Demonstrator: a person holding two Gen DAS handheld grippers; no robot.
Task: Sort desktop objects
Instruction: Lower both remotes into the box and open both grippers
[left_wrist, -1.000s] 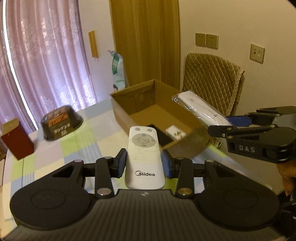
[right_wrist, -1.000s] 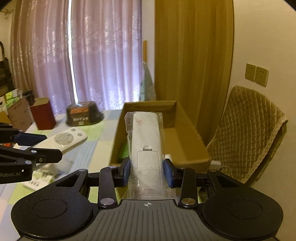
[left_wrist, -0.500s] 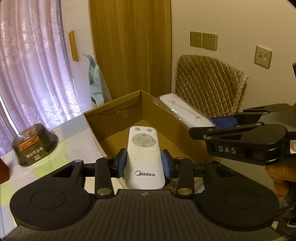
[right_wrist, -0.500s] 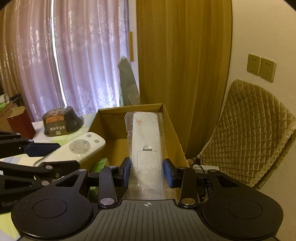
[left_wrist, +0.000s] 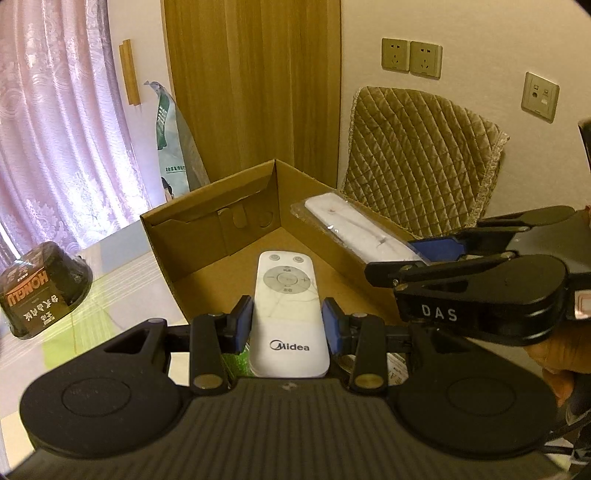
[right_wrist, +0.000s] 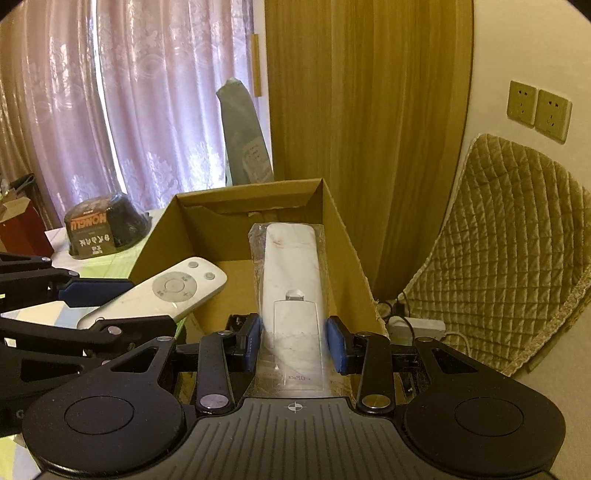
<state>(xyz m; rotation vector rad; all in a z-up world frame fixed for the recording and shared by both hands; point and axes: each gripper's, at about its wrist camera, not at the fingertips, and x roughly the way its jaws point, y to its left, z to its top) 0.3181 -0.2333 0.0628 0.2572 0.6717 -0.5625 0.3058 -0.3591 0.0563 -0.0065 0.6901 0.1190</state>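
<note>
Two claws hover over the open cardboard box (left_wrist: 207, 236) at the worktop's (left_wrist: 110, 291) far edge: the left claw (left_wrist: 288, 325) clamps the white Midea remote (left_wrist: 288, 314), and the right claw (right_wrist: 294, 341) grips a plastic-wrapped white remote (right_wrist: 291, 266) above the box's right wall.

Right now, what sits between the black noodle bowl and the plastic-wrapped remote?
In the right wrist view, the Midea remote lies between the bowl and wrapped remote.
</note>
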